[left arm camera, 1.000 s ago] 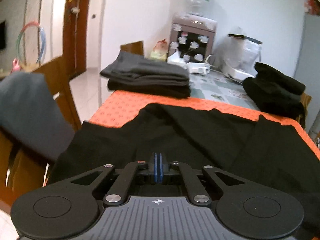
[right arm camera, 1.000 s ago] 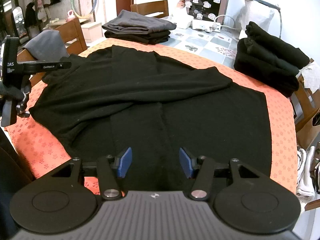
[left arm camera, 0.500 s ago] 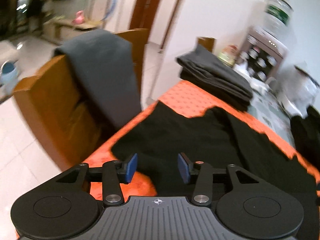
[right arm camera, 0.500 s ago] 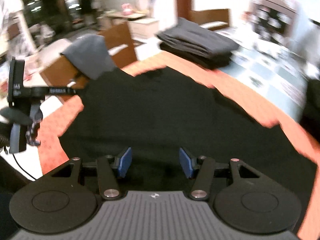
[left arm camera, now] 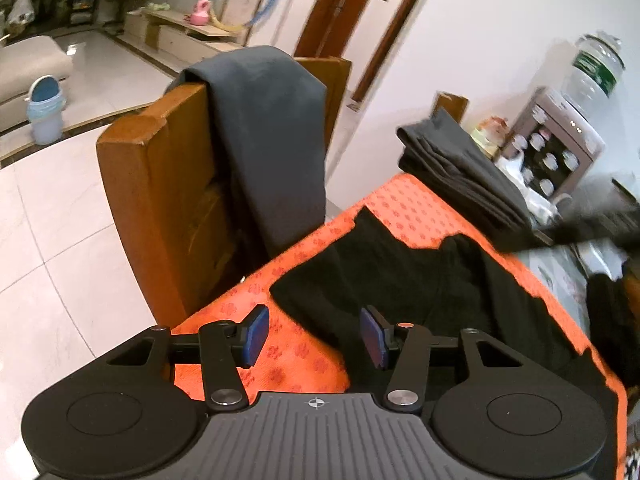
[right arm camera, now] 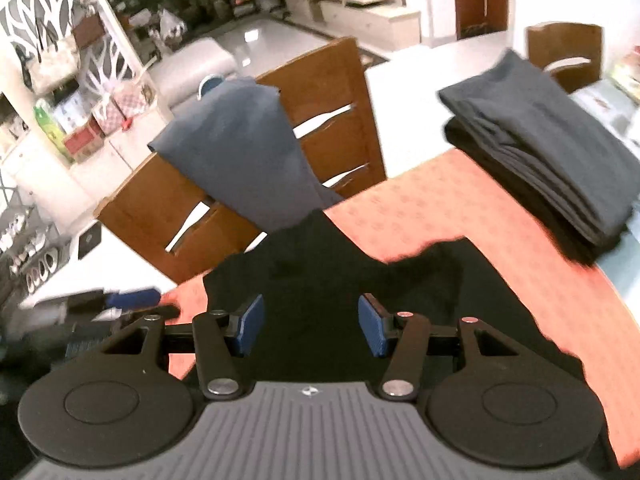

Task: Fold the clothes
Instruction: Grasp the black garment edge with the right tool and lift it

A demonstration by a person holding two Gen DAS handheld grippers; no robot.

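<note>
Tabletop (left arm camera: 404, 204), orange patterned cover, carries everything. Wooden chair (left arm camera: 160, 208) stands against its edge with a grey garment (left arm camera: 276, 152) draped over the back.

Black garment (right arm camera: 332, 280) lies spread on the tabletop, partly folded in on itself; one corner (left arm camera: 296, 284) sits near the table edge on the chair side, and a bumpy collar-like ridge shows further in. Whether the remaining folds are few or many cannot be settled from these views.

Stack of folded dark clothes (right arm camera: 560, 164) rests at the far end of the tabletop, apart from the black garment.

Left claw (left arm camera: 314, 336): pads spread wide, nothing between them, hovering just over the garment's near corner, one pad above bare cover, the other above cloth. Right claw (right arm camera: 310, 324): also wide apart and empty, over the garment's middle, aimed toward the chair-side corner.

Judgement: a grasp on that edge looks likely. To do it well:
- bring the pads down astride the hem, so only the intended layer is pinched
- take cloth, not the table cover beneath
- grip both points level before lifting
- lift low to keep existing folds flat
</note>
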